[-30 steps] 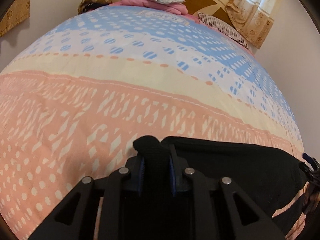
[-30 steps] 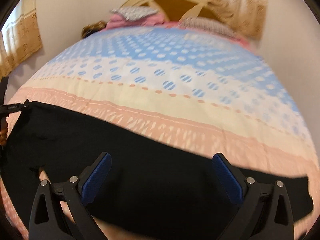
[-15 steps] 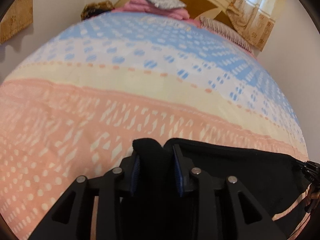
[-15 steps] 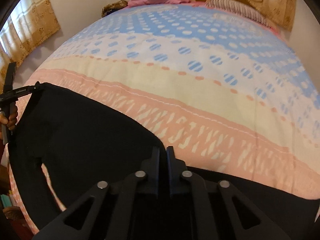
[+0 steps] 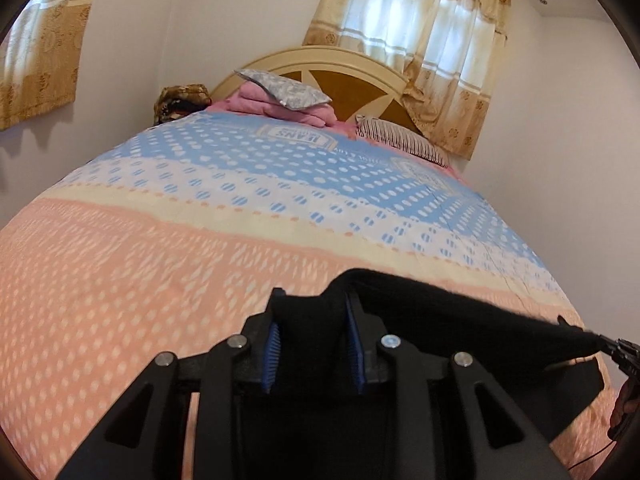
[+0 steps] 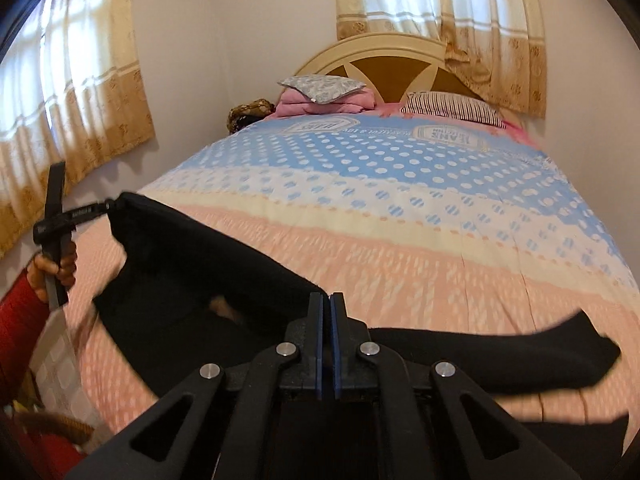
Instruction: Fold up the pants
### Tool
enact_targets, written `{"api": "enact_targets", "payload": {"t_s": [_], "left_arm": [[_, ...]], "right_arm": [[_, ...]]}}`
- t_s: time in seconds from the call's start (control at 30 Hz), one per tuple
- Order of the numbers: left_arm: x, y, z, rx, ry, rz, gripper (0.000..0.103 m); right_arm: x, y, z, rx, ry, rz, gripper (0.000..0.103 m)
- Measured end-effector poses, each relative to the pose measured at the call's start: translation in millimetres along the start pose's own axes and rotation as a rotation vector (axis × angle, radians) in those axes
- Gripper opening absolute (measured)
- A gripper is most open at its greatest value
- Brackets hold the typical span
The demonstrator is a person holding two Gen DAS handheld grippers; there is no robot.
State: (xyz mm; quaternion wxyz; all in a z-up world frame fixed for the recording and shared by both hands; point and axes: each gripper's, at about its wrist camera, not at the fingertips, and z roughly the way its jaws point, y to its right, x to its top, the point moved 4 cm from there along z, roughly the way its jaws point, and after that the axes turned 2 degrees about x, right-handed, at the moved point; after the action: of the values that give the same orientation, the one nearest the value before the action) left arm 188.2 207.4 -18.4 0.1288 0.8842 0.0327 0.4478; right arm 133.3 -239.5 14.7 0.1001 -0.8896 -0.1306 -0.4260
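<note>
black pants [image 5: 460, 320] stretched between both tongs; left tongs [image 5: 314, 312] and right tongs [image 6: 328, 300] clenched on them

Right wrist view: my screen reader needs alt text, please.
The right gripper is shut on black pants lifted above a patterned bed. At far left, the left gripper holds their other corner.

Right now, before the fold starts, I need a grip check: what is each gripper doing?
Left gripper: closed on a bunch of the black pants.
Right gripper: shut on the pants' edge.
</note>
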Motion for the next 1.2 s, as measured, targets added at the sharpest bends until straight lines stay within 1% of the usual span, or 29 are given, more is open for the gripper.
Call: {"api": "enact_targets", "payload": {"t_s": [0.1,0.13,0.17,0.2,0.27,0.3,0.33,0.37,0.4,0.43,0.5,0.53,0.57,0.6,0.63,0.73,0.8,0.83,0.87,0.93,0.97,1.03,1.07,1.1,1.13,1.2], "left_arm": [[-29.4,-8.1,-9.9,-0.002,-0.011,0.008,0.038],[-39.7,-11.4,-12.2,0.002,-0.017,0.017,0.039],[-45.9,-13.0,-14.9,0.007,-0.017,0.023,0.039],[-55.0,-15.3,-18.1,0.019,-0.021,0.031,0.042],[-70.3,-20.8,-18.7,0.048,-0.044,0.05,0.047],[-77.7,-23.2,-17.9,0.063,-0.062,0.061,0.055],[-83.9,-27.1,-16.4,0.077,-0.078,0.07,0.068],[-90.8,-32.5,-13.4,0.108,-0.102,0.08,0.076],[-98.6,-37.6,-12.0,0.135,-0.122,0.088,0.086],[-104.3,-42.3,-10.5,0.153,-0.139,0.093,0.088],[-110.9,-48.0,-12.7,0.145,-0.162,0.085,0.089],[-111.9,-50.3,-15.0,0.146,-0.165,0.081,0.089],[-110.1,-51.9,-18.7,0.17,-0.16,0.085,0.089],[-107.2,-53.9,-21.6,0.192,-0.151,0.09,0.089],[-105.4,-55.6,-25.8,0.199,-0.143,0.093,0.089],[-97.0,-59.9,-43.0,0.178,-0.121,0.083,0.089],[-88.8,-58.4,-51.4,0.17,-0.102,0.076,0.089],[-89.1,-57.4,-53.9,0.158,-0.104,0.073,0.089],[-87.8,-53.5,-51.7,0.124,-0.13,0.06,0.089],[-91.3,-46.0,-47.2,0.032,-0.175,0.012,0.089],[-95.8,-38.4,-44.8,-0.035,-0.196,-0.026,0.089],[-102.8,-25.4,-39.6,-0.12,-0.215,-0.077,0.089],[-107.0,-19.1,-36.2,-0.158,-0.226,-0.108,0.089],[-110.0,-14.2,-31.6,-0.201,-0.239,-0.146,0.089],[-113.0,-9.4,-25.2,-0.239,-0.262,-0.184,0.089],[-114.9,1.1,-12.2,-0.305,-0.297,-0.228,0.089]], "right_arm": [[-41.1,-18.1,-10.3,-0.019,-0.034,-0.039,0.003],[-58.8,-26.7,-7.9,-0.031,-0.059,-0.062,0.003],[-69.4,-29.5,-8.5,-0.036,-0.075,-0.075,0.003],[-84.2,-35.3,-4.1,-0.044,-0.1,-0.09,0.003],[-104.6,-41.0,-0.9,-0.04,-0.135,-0.074,0.003],[-113.2,-42.0,0.5,-0.036,-0.148,-0.06,0.003],[-121.2,-41.1,3.6,-0.032,-0.161,-0.047,0.003],[-128.7,-40.4,6.5,-0.019,-0.178,-0.032,0.003],[-133.8,-40.0,8.0,-0.01,-0.188,-0.023,0.003],[-141.9,-45.2,6.6,-0.006,-0.201,-0.021,0.003],[-153.0,-50.8,8.9,-0.011,-0.228,-0.046,0.003],[-154.4,-53.5,8.7,-0.017,-0.229,-0.061,0.003],[-153.5,-54.3,7.5,-0.016,-0.232,-0.058,0.003],[-150.9,-53.3,6.2,-0.006,-0.237,-0.041,0.003],[-146.9,-52.9,4.1,0.008,-0.231,-0.023,0.003],[-127.8,-52.4,-7.0,0.067,-0.179,0.04,0.003],[-109.9,-57.2,-13.7,0.114,-0.124,0.065,0.003],[-99.2,-61.4,-15.1,0.135,-0.091,0.067,0.003],[-91.6,-67.6,-13.8,0.144,-0.074,0.06,0.003],[-74.0,-84.3,-1.6,0.169,-0.054,0.036,0.003],[-66.9,-93.9,6.8,0.186,-0.048,0.028,0.003],[-57.1,-112.9,25.7,0.215,-0.046,0.014,0.003],[-54.2,-122.0,36.8,0.203,-0.048,-0.001,0.003],[-51.7,-130.1,48.8,0.169,-0.05,-0.024,0.003],[-49.8,-134.7,58.0,0.14,-0.05,-0.042,0.003],[-50.1,-140.0,77.1,0.091,-0.059,-0.052,0.003]]}}
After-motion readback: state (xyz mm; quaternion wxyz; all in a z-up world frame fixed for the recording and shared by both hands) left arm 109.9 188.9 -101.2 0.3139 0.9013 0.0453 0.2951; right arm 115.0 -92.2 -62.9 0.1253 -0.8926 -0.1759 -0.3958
